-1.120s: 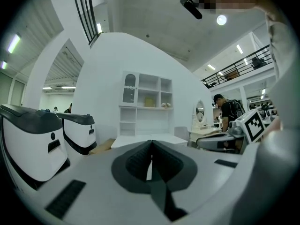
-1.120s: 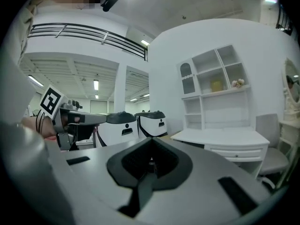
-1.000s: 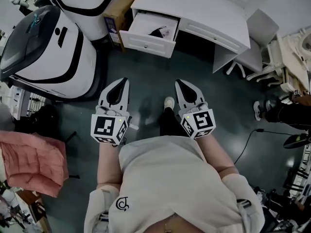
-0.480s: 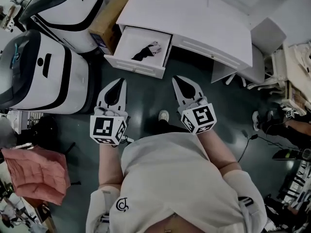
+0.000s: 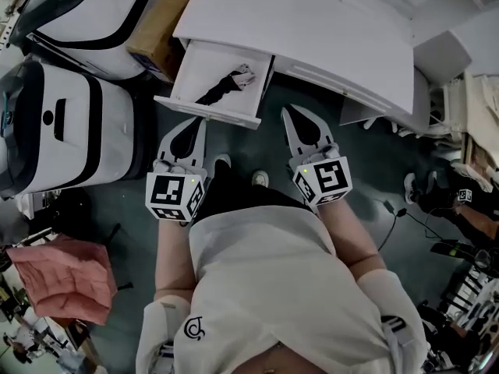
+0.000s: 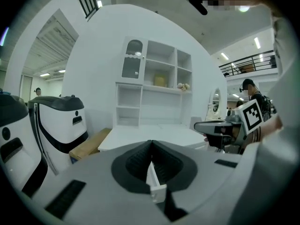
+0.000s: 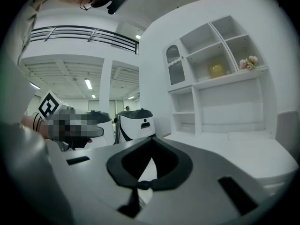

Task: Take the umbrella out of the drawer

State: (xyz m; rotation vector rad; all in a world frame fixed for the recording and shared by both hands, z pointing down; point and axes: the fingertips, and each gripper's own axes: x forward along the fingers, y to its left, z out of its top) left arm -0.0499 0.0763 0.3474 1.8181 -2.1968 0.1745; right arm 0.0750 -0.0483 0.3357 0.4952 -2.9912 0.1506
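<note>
The white drawer (image 5: 179,83) stands pulled out of the left end of the white desk (image 5: 327,33). A dark folded umbrella (image 5: 224,85) lies slantwise inside it, with a pale end toward the desk. My left gripper (image 5: 198,121) is shut and empty, its tips just short of the drawer's front panel. My right gripper (image 5: 288,112) is also shut and empty, in front of the desk to the right of the drawer. In the left gripper view the shut left gripper (image 6: 151,142) points at the desk and its shelf unit (image 6: 154,93). The right gripper (image 7: 152,138) shows the same.
Two white robots with black trim (image 5: 62,123) (image 5: 93,2) stand left of the drawer, with a cardboard box (image 5: 160,22) beside it. A pink cloth (image 5: 66,275) lies lower left. A white stool (image 5: 440,57), a floor cable (image 5: 405,216) and another person (image 5: 468,201) are on the right.
The person has walked toward the desk. Both grippers have come forward with them, and the open drawer now lies just ahead of the left gripper's tips. Both jaws stayed shut.
</note>
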